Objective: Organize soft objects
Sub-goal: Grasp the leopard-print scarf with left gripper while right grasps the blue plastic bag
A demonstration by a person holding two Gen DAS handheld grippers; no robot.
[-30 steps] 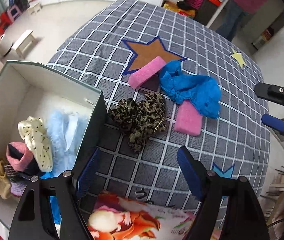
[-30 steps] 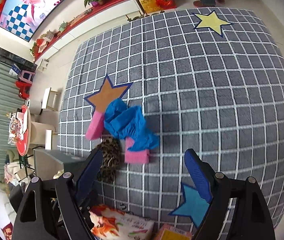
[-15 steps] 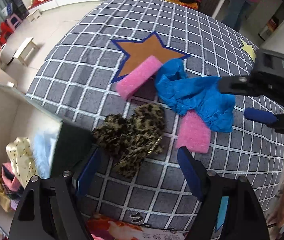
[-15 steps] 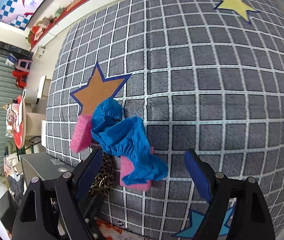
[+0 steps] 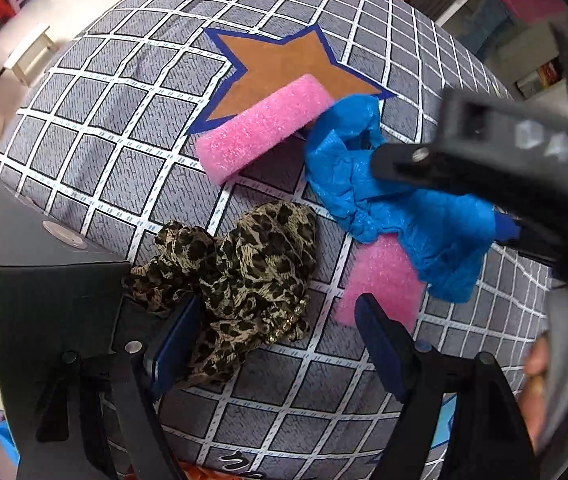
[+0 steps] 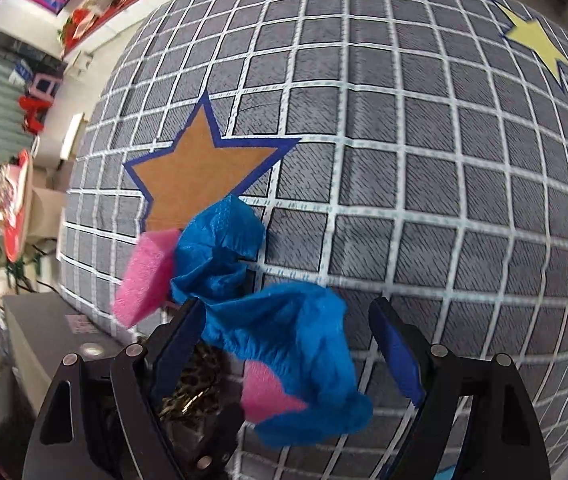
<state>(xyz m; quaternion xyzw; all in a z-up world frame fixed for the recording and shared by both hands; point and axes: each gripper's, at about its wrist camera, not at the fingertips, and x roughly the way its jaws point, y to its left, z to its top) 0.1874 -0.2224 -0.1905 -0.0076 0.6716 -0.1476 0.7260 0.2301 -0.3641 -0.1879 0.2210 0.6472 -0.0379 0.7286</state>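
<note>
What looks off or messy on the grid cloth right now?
The blue cloth lies crumpled in a heap, draped over one pink foam block and touching the other pink foam block, which sits askew across the brown star. The leopard-print fabric is bunched beside the box. Nothing looks spilled or damaged.

Bright, even light with soft shadows; strong fisheye bending, dark corners, blurred edges.

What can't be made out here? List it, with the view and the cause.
- Lower pink foam block: right wrist view, mostly covered by the blue cloth.
- Leopard-print fabric: right wrist view, hidden behind the right gripper.
- Box contents: left wrist view, cut off by the left edge.
- Person's hand: left wrist view, blurred, cut by the edge.
</note>
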